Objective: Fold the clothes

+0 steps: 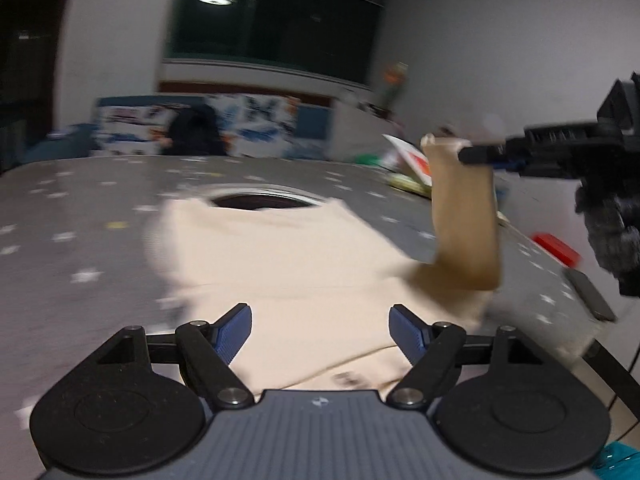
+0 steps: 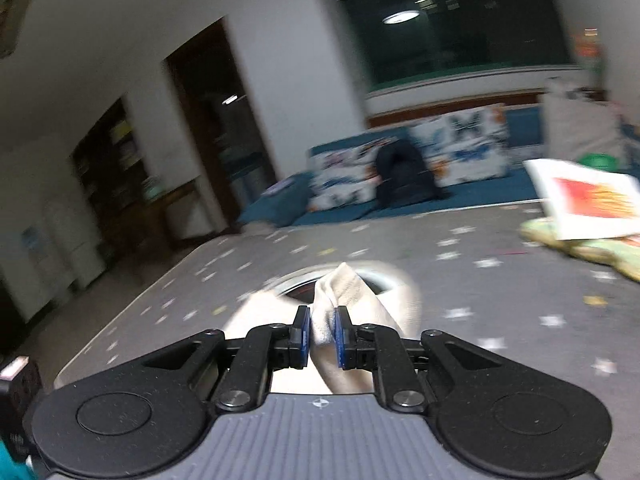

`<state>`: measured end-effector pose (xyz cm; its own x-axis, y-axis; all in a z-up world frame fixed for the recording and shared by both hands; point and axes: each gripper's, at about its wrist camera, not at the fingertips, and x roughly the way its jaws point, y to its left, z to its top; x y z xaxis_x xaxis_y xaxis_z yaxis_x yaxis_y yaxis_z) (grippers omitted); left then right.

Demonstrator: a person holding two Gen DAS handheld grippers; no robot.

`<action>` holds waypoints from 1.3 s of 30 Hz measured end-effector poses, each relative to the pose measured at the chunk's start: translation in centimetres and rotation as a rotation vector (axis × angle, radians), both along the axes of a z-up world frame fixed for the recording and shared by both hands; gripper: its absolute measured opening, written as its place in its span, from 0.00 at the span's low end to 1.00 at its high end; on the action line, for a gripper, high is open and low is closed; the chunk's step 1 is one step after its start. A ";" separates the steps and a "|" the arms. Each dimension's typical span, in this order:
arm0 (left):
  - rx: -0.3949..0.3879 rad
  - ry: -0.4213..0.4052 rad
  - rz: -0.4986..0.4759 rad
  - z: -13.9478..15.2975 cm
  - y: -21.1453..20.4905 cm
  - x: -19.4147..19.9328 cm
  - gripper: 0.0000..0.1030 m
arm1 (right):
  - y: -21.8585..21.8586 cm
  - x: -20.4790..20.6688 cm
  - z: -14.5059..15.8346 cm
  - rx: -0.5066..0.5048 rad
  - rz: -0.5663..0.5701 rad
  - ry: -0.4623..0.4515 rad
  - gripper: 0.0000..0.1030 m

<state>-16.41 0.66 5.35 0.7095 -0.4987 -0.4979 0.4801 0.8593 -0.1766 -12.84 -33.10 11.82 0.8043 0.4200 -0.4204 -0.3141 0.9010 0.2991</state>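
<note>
The left gripper [image 1: 320, 330], black with blue ribbed pads, stands wide apart just above the near part of a cream, soft cotton garment [image 1: 280, 264], with nothing between its pads. The garment lies spread flat on a bench covered by a grey cloth printed with small white stars [image 1: 80, 216], its dark round neck opening [image 1: 258, 201] toward the far side. To the right, the right gripper [image 2: 322, 338] is closed tightly on a bunched fold of the garment's sleeve [image 1: 464, 216], which hangs lifted above the bench while the rest stays down. Beyond it, at the bench's right edge, lie a small red flat object [image 1: 558, 248] and a white card with a red and orange print [image 2: 588, 204]. Farther off stands a blue sofa with butterfly-patterned cushions [image 2: 420, 160], below a dark window [image 1: 276, 20].
</note>
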 end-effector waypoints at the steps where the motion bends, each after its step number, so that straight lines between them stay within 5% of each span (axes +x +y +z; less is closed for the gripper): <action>1: -0.002 0.000 0.027 0.0 1.0 -0.2 0.76 | 1.4 0.5 -0.3 -0.008 0.032 0.008 0.13; 6: -0.010 0.008 0.151 -0.1 5.6 -1.0 0.76 | 8.5 2.9 -2.8 -0.059 0.183 0.079 0.13; 12: -0.027 0.016 0.168 -0.3 6.9 -0.6 0.76 | 13.6 4.0 -7.0 -0.119 0.286 0.189 0.16; 14: -0.030 0.011 0.160 -0.1 6.7 -0.2 0.76 | 13.8 3.8 -7.5 -0.113 0.310 0.208 0.20; 16: -0.028 0.003 0.146 0.1 6.1 0.1 0.76 | 13.6 3.5 -7.5 -0.110 0.333 0.214 0.34; 22: -0.017 -0.015 0.060 0.3 3.3 0.8 0.73 | 9.0 1.8 -5.7 -0.192 0.281 0.168 0.34; 31: 0.042 0.043 -0.078 -1.4 -2.4 2.6 0.52 | 1.0 -0.4 -7.1 -0.250 0.098 0.228 0.34; 33: 0.065 0.058 -0.091 -1.9 -3.2 3.0 0.42 | 0.2 -0.7 -7.2 -0.246 0.082 0.216 0.34; 35: 0.086 0.067 -0.098 -2.4 -3.9 3.3 0.18 | 0.0 -0.5 -7.2 -0.241 0.078 0.197 0.34; 37: 0.095 0.071 -0.105 -2.7 -4.3 3.4 0.05 | 0.1 -0.1 -7.3 -0.237 0.083 0.176 0.34; 39: 0.097 0.064 -0.100 -2.6 -4.3 3.5 0.01 | 0.5 0.6 -7.4 -0.236 0.090 0.159 0.34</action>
<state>-12.94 -3.69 2.76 0.6238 -0.5128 -0.5898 0.5549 0.8220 -0.1279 -12.24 -32.60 4.42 0.6847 0.3623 -0.6324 -0.3620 0.9221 0.1364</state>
